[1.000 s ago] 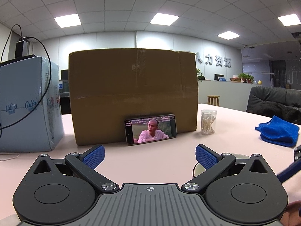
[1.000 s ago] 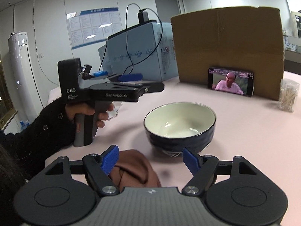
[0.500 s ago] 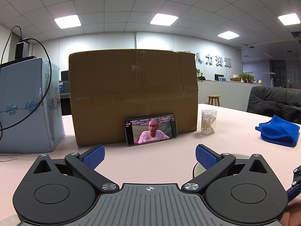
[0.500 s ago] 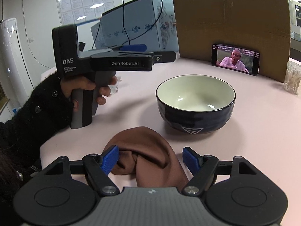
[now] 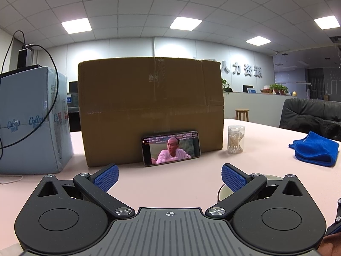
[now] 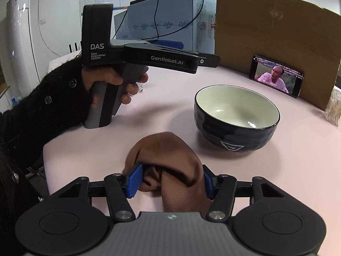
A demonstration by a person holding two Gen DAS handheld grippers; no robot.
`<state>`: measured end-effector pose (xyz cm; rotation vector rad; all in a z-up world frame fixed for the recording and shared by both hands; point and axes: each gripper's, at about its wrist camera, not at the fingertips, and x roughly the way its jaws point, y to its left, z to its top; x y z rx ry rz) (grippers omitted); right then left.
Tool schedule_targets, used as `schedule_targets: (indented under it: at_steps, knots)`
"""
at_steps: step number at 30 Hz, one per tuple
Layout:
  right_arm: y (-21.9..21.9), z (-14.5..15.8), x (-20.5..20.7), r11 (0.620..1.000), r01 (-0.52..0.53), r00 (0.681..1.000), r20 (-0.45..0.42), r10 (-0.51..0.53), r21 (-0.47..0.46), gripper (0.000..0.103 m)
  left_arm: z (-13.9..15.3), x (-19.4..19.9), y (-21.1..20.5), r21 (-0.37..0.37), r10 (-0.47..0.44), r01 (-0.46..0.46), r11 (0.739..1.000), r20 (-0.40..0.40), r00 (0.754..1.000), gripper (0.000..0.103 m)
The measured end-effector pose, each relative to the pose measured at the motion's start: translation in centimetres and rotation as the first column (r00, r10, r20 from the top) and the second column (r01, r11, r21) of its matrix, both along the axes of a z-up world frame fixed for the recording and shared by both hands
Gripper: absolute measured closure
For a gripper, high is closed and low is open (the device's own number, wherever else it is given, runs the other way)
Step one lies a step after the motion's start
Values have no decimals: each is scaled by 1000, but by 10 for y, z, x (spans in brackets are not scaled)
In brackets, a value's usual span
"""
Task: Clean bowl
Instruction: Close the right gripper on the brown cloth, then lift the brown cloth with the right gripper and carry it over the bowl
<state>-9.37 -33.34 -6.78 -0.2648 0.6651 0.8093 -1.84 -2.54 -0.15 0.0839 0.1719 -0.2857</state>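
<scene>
A dark blue bowl (image 6: pixel 236 115) with a cream inside stands upright on the pink table, empty. A brown cloth (image 6: pixel 168 160) lies in front of it. My right gripper (image 6: pixel 170 181) has its blue pads on both sides of the cloth, closing on it. My left gripper (image 5: pixel 169 178) is open and empty, held level above the table to the left of the bowl; its body shows in the right wrist view (image 6: pixel 149 57). A sliver of the bowl's rim (image 5: pixel 223 192) shows behind the left gripper's right finger.
A large cardboard box (image 5: pixel 149 108) stands at the back with a phone (image 5: pixel 171 148) leaning on it. A pale blue carton (image 5: pixel 27 119) with cables is at the left. A jar of cotton swabs (image 5: pixel 235 139) and a blue cloth (image 5: pixel 315 149) lie to the right.
My right gripper has moved forward and down over the brown cloth and its fingers have closed in onto it. The left gripper has stayed almost still.
</scene>
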Motion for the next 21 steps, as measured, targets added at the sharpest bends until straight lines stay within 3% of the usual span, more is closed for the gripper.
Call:
schedule_targets:
  at_steps: [5,7,9,16,21]
  knots:
    - [1,1,1,1000,3,1000,-10,-3,1,47,0,0,0,-4,1,-1,1000,-3,1000,0]
    - [1,2,1,1000,-2,1000,-8,2,4,62,0,0,0,-5,1,-1,1000,-5,1000,0]
    - [0,4,1,1000,2,1000,-3,-2,13,87,0,0,1,-6,2,-2,1000,-6,1000,0]
    - [-8,15,1,998,35,998,46,-38,52,92,0,1,2,-11,8,-8,1000,-14,1000,0]
    - [-25,33,8,984,99,991,72,-111,150,92,0,2,2,-11,9,-10,1000,-18,1000,0]
